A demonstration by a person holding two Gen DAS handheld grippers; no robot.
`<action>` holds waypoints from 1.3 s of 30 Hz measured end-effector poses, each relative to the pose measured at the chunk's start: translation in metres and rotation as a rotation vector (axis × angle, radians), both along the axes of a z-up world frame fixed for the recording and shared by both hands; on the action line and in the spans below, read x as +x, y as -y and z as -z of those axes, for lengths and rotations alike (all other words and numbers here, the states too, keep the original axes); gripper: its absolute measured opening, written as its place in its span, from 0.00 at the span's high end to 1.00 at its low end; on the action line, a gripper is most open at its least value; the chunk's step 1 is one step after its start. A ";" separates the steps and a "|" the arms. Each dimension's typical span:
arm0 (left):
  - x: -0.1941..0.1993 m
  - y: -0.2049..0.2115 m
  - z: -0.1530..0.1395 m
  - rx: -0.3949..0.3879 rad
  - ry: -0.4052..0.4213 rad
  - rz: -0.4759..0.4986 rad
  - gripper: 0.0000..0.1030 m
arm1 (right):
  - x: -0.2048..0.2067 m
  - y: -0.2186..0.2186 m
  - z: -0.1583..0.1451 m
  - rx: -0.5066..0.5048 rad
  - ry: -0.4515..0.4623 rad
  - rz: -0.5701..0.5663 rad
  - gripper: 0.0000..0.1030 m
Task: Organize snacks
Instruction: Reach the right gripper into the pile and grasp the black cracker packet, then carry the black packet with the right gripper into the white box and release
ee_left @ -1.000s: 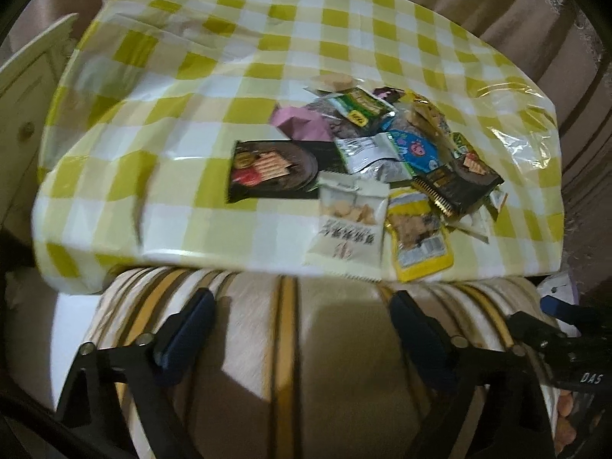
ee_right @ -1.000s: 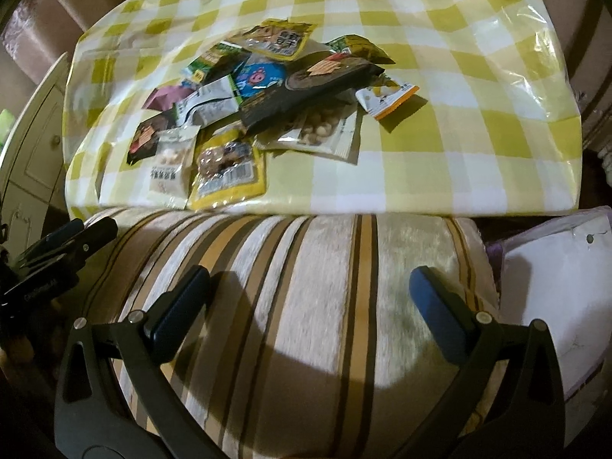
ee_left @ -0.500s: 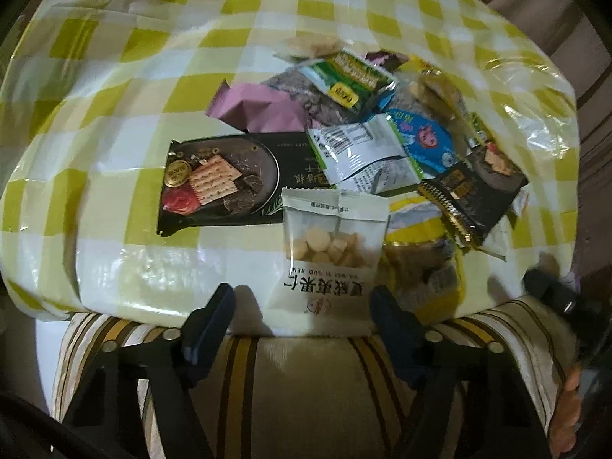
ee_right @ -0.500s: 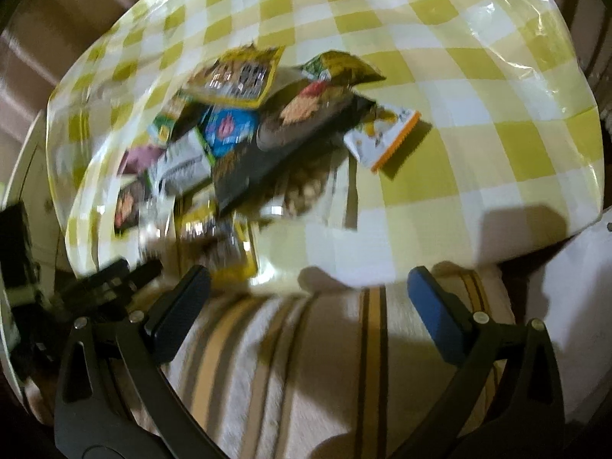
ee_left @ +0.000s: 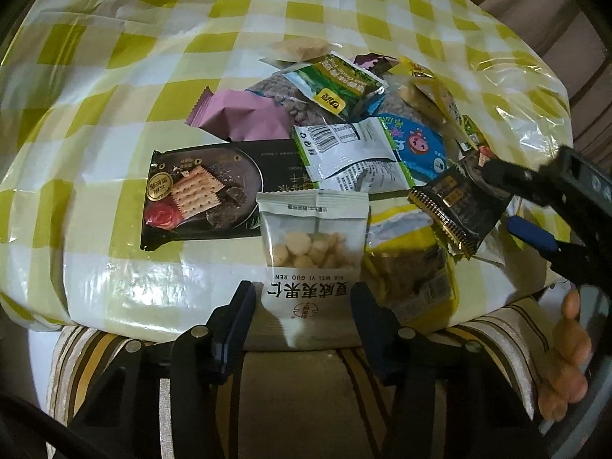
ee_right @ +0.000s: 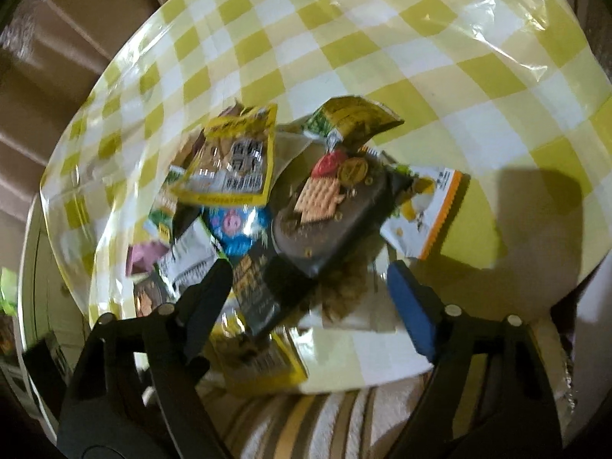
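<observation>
Several snack packets lie heaped on a yellow-and-white checked tablecloth point(ee_left: 114, 76). My left gripper point(ee_left: 302, 317) straddles the near end of a white nut packet point(ee_left: 311, 244) at the table's front edge. Its jaws are closing, and the pads stand beside the packet's sides without squeezing it. A black cracker packet point(ee_left: 206, 195) lies left of the nut packet and a yellow packet point(ee_left: 413, 267) right of it. My right gripper point(ee_right: 310, 298) hovers over the pile with its jaws closing. A dark packet point(ee_right: 260, 287) lies between its fingers, not pinched. The right wrist view is blurred.
A striped cushion point(ee_left: 298, 382) sits below the table's front edge. A person's hand point(ee_left: 566, 363) holds the right gripper point(ee_left: 512, 206) at the right. A white-and-orange packet point(ee_right: 428, 210) lies right of the pile. A pale cabinet point(ee_right: 38, 287) stands left of the table.
My left gripper came forward from over the cushion to the table edge and narrowed around the white nut packet. My right gripper rolled, moved in over the pile and began narrowing.
</observation>
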State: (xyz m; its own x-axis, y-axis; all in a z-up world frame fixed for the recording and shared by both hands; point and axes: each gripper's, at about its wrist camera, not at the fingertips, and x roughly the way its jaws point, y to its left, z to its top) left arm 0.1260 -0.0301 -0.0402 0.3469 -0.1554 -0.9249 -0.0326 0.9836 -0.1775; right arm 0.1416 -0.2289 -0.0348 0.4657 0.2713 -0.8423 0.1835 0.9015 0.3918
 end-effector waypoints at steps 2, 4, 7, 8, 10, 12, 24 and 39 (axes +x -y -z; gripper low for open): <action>-0.001 -0.002 0.000 0.004 0.004 -0.005 0.58 | 0.004 0.000 0.004 0.009 -0.011 0.005 0.25; -0.003 -0.004 0.000 0.011 0.005 -0.014 0.68 | 0.008 -0.002 0.010 0.021 -0.023 0.006 0.34; -0.007 -0.009 -0.001 0.008 0.010 -0.019 0.71 | 0.009 -0.001 0.011 0.033 -0.011 0.009 0.54; -0.011 -0.013 -0.002 0.007 0.013 -0.021 0.73 | 0.009 0.000 0.010 0.036 -0.005 0.009 0.58; -0.013 -0.015 -0.005 0.010 0.023 -0.025 0.76 | 0.006 0.000 0.007 0.041 0.015 0.003 0.62; -0.017 -0.017 -0.009 0.011 0.035 -0.032 0.81 | 0.004 0.001 0.004 0.050 0.035 0.001 0.67; -0.033 -0.023 -0.032 0.014 0.112 -0.083 0.88 | -0.017 0.011 -0.022 0.067 0.153 -0.032 0.81; -0.050 -0.025 -0.049 -0.020 0.193 -0.143 0.96 | -0.047 0.037 -0.039 0.133 0.205 -0.032 0.81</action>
